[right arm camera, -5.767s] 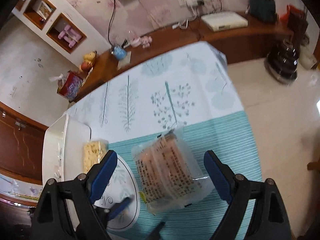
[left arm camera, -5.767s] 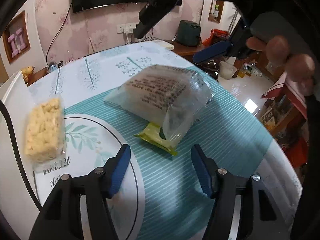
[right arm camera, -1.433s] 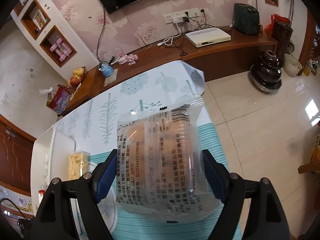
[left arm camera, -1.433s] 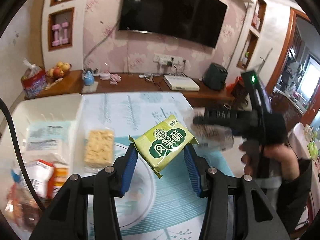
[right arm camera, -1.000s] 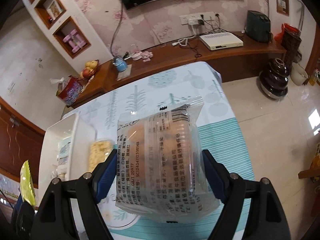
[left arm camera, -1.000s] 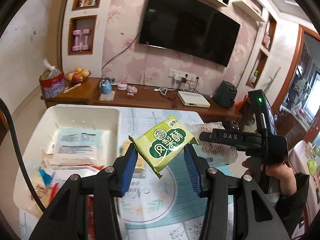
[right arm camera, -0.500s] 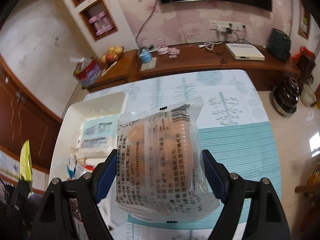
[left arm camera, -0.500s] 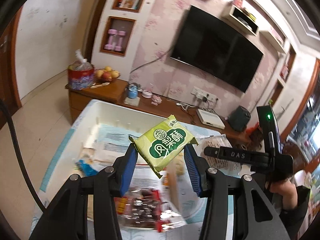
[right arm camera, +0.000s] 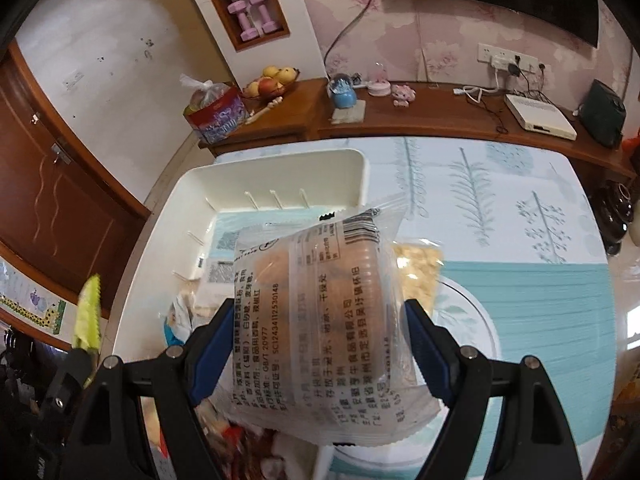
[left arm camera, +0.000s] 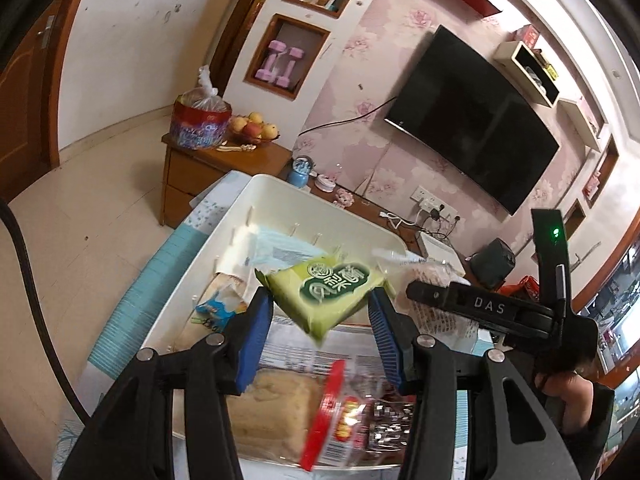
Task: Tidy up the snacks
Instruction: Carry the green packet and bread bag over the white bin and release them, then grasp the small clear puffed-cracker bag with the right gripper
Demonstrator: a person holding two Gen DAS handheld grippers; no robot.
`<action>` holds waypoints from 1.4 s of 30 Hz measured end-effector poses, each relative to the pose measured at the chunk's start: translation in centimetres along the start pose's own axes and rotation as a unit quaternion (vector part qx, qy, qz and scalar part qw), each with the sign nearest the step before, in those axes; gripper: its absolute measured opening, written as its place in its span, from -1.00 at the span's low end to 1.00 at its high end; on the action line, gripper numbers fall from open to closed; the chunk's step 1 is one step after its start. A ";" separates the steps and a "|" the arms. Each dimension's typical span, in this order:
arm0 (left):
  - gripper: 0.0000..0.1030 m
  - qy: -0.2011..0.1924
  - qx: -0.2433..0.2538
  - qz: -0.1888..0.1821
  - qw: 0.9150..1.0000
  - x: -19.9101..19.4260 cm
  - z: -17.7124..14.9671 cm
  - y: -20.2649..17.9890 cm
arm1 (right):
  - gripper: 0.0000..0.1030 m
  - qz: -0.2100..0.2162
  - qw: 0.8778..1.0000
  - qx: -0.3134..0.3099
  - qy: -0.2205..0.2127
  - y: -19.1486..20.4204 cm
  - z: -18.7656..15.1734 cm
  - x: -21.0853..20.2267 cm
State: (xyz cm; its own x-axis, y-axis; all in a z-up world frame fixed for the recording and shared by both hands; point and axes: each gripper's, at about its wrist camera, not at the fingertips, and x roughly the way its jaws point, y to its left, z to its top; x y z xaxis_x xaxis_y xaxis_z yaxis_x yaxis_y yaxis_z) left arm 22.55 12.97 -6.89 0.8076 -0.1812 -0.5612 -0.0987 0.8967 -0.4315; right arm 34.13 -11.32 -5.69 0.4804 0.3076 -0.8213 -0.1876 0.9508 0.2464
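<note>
Above the white bin, the left gripper, its jaws opening, has the green snack packet between its pads, while the right gripper clamps wide around the clear pastry bag.

2 grippers show: the left gripper with 1 green snack packet between its opening jaws, and the right gripper clamped on 1 clear bag of cake. 1 white bin stands at the table's left edge; the packets inside overlap too much to count. 1 packet of yellow crackers lies on the table beside the bin. On the sideboard: 1 fruit bowl, 1 blue globe. 2 pink dumbbells sit in 1 wall niche.
</note>
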 end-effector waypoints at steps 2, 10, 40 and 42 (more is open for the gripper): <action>0.10 0.001 0.001 0.003 1.000 0.3 -0.1 0.3 | 0.61 -0.001 1.000 -0.014 -0.014 0.8 0.0 0.5; 0.49 0.001 0.015 0.001 1.000 -0.1 -0.2 -0.3 | 0.61 0.011 0.996 -0.055 -0.066 2.6 -0.1 -0.2; 0.61 0.013 0.144 0.106 0.984 -0.9 -3.6 -8.9 | 0.61 -0.117 0.950 -0.196 -0.212 -8.1 -5.8 -5.8; 0.62 0.010 0.152 0.128 0.980 -0.9 -4.2 -9.4 | 0.61 -0.097 0.949 -0.216 -0.210 -8.1 -6.2 -5.4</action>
State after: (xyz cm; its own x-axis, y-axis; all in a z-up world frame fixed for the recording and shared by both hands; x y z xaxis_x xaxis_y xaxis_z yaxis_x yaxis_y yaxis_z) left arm 20.37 2.97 -5.29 0.7673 0.0605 -0.6384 -0.1165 0.9921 -0.0459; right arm 27.70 -20.90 -6.44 0.8244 0.2011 -0.5291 -0.3497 0.9160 -0.1967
